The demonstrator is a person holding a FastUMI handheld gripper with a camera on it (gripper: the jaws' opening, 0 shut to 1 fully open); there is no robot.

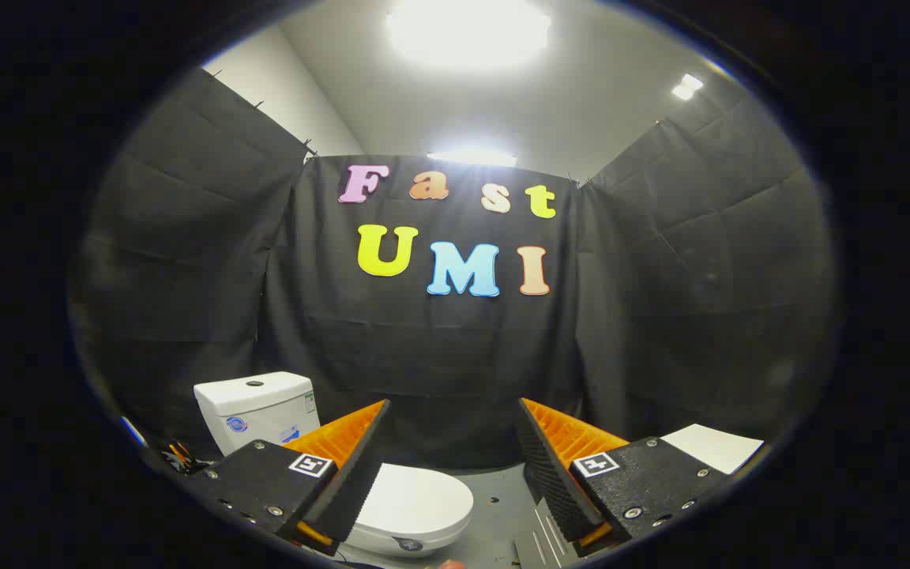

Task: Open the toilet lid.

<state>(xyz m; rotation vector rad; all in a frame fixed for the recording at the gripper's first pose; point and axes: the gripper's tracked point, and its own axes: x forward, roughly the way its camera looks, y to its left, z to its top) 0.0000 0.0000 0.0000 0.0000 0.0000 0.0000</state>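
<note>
Gripper (451, 466) was wide open and empty, held above the closed toilet lid (415, 494), presumably for approach. Cistern (256, 405) stood behind, against the booth wall.

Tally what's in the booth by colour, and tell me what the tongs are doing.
White: 3 – toilet lid, shut; cistern behind it; flat sheet beyond the right finger.
Grey: 1 – floor.
Total: 4.
The tongs are open, holding nothing, with the lid just ahead of the left finger.
</note>
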